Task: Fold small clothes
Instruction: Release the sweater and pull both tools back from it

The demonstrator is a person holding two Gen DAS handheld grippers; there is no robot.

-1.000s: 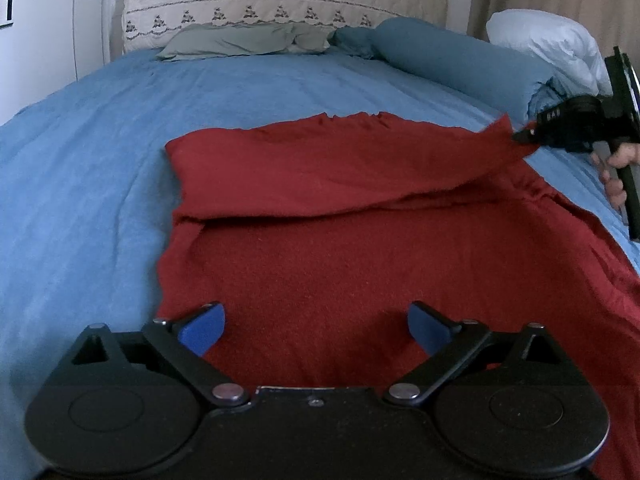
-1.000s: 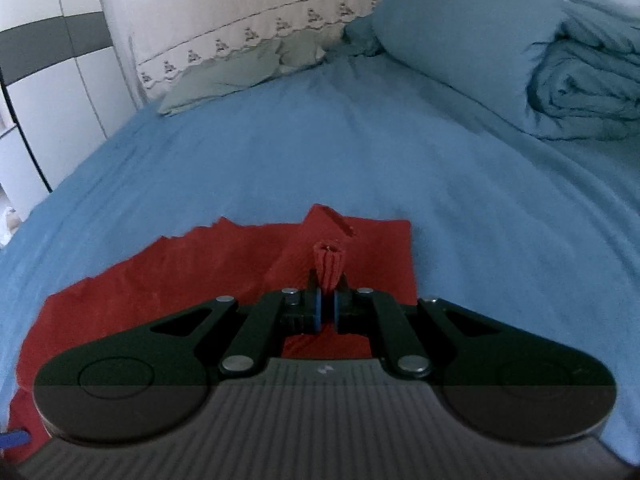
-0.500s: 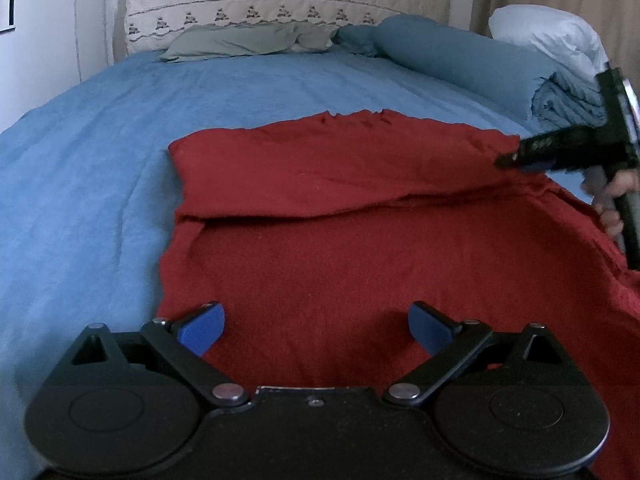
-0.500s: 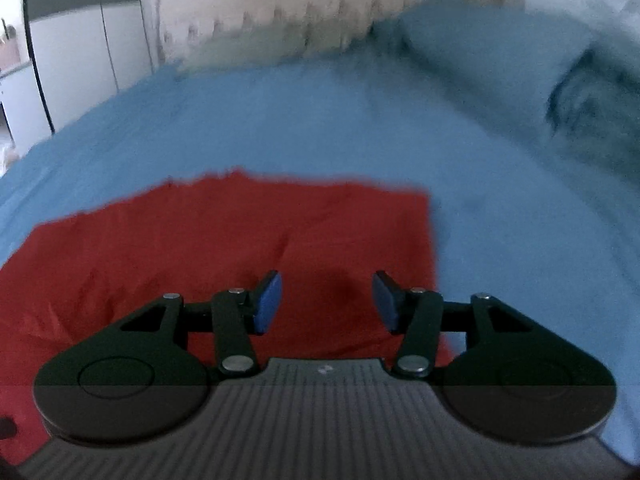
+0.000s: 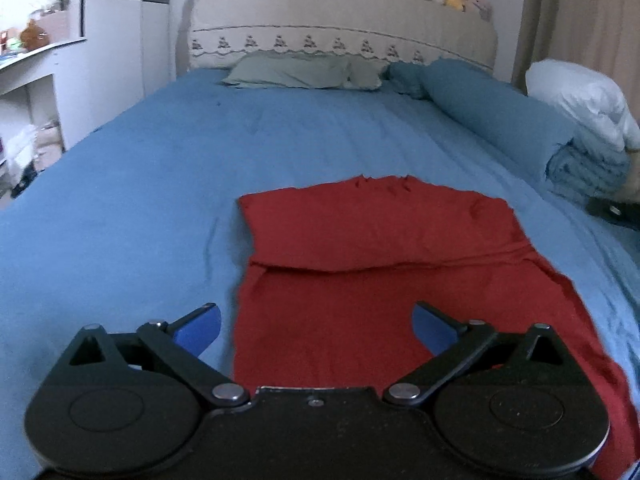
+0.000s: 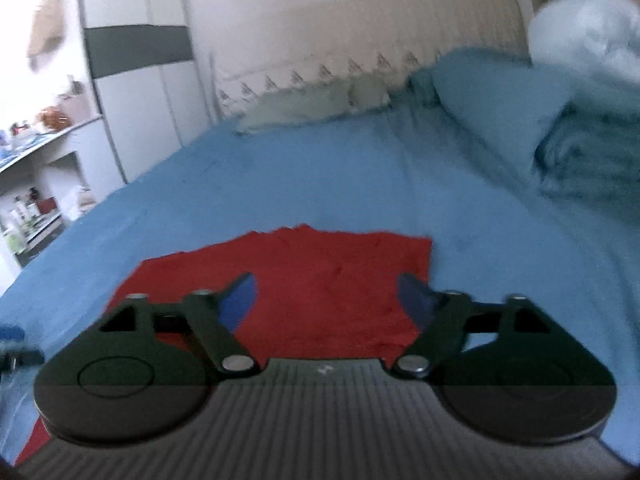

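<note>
Bedroom, blue bedsheet [image 5: 168, 184] stretching up to a pale headboard [image 5: 344, 36]. Flat on the sheet, a red garment [image 5: 360, 264], far edge doubled back over itself. Above its near part, left gripper [image 5: 316, 328], spread wide, nothing between the pads. Right gripper [image 6: 326, 300] over the garment's far corner, jaws opening, gap bare, blurred.

- We see a bed [image 5: 168, 200] under a blue sheet.
- On it lie our red cloth [image 5: 360, 264], a green pillow [image 5: 296, 74], a rolled blue duvet [image 5: 492, 112].
</note>
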